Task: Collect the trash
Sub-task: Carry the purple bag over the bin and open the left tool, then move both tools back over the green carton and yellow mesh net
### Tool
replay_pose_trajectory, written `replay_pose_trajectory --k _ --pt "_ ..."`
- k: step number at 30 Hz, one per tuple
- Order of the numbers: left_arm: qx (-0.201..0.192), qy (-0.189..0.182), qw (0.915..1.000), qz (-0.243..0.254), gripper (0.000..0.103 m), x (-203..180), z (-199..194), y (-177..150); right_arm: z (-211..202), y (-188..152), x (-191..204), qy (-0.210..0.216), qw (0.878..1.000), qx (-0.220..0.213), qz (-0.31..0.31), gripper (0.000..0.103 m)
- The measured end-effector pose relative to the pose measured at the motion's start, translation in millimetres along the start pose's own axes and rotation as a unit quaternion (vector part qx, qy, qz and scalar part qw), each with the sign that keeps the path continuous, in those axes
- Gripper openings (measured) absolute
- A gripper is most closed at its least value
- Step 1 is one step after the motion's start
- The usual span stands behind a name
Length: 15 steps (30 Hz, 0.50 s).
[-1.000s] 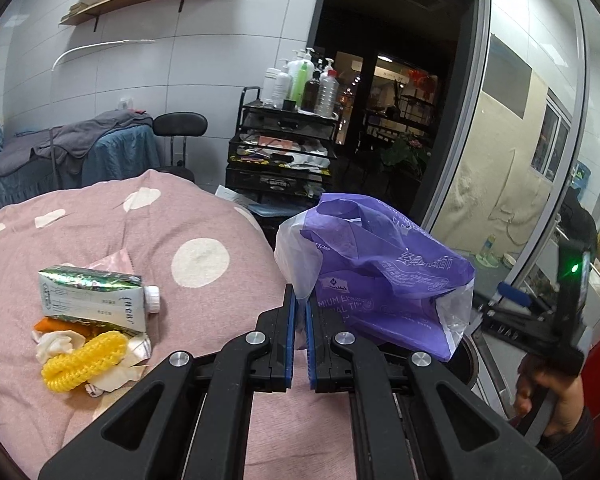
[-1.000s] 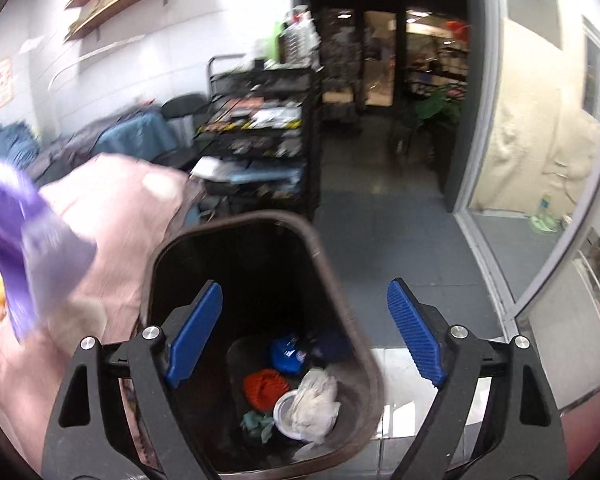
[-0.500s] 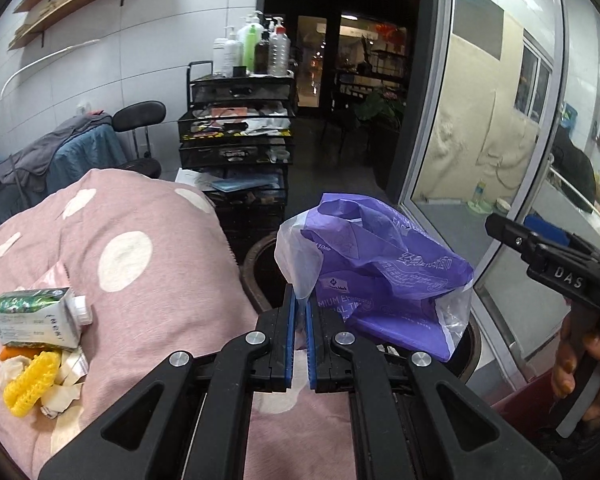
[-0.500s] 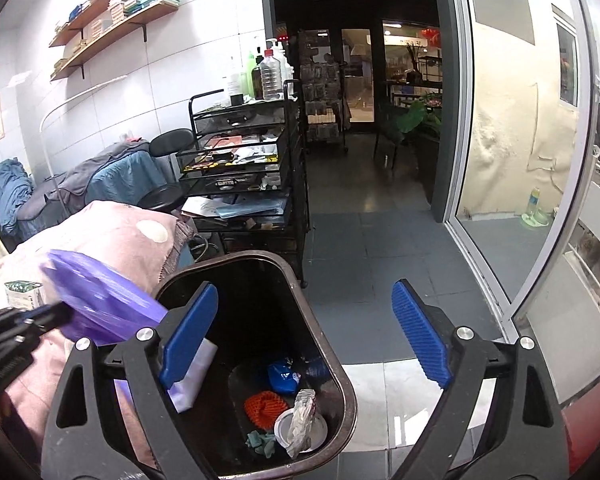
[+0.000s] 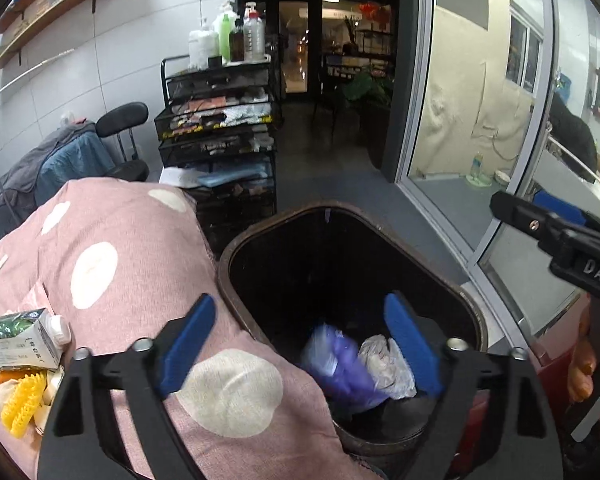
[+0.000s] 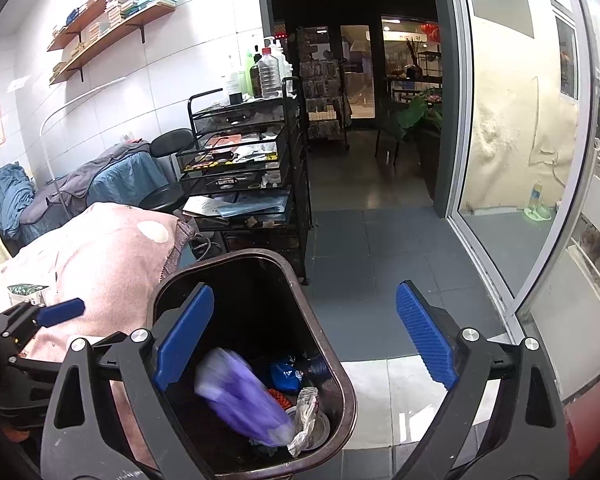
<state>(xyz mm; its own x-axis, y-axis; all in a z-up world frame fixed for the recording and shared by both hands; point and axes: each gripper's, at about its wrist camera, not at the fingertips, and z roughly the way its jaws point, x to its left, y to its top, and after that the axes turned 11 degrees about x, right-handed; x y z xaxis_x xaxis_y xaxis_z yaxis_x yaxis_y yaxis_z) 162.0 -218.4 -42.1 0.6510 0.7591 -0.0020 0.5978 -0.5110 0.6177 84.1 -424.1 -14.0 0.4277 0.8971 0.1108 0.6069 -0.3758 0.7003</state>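
A dark trash bin (image 5: 472, 312) stands beside the pink polka-dot bed (image 5: 112, 264). A purple plastic bag (image 5: 336, 364) lies blurred inside it, among other trash; it also shows in the right wrist view (image 6: 244, 396) inside the bin (image 6: 340, 376). My left gripper (image 5: 300, 344) is open and empty above the bin's near rim. My right gripper (image 6: 304, 340) is open and empty over the bin. A green-and-white carton (image 5: 20, 338) and a yellow ribbed piece (image 5: 22, 404) lie on the bed at the left.
A black wire cart (image 5: 220, 136) with bottles on top stands behind the bed. A glass sliding door (image 6: 512, 152) runs along the right. Grey tile floor (image 6: 360, 280) lies beyond the bin. A stool (image 5: 124, 120) stands by the wall.
My left gripper has opened and let go of the purple bag, which has dropped into the bin. The right gripper has stayed open over the bin.
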Motion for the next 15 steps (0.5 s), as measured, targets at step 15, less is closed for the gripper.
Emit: replay_pose_trajectory --k 15 --pt "-0.067 -0.019 0.9971 -0.029 0.098 9 -46 -14 1 -1 8 0.023 1.0 -0.007 -0.014 0.096"
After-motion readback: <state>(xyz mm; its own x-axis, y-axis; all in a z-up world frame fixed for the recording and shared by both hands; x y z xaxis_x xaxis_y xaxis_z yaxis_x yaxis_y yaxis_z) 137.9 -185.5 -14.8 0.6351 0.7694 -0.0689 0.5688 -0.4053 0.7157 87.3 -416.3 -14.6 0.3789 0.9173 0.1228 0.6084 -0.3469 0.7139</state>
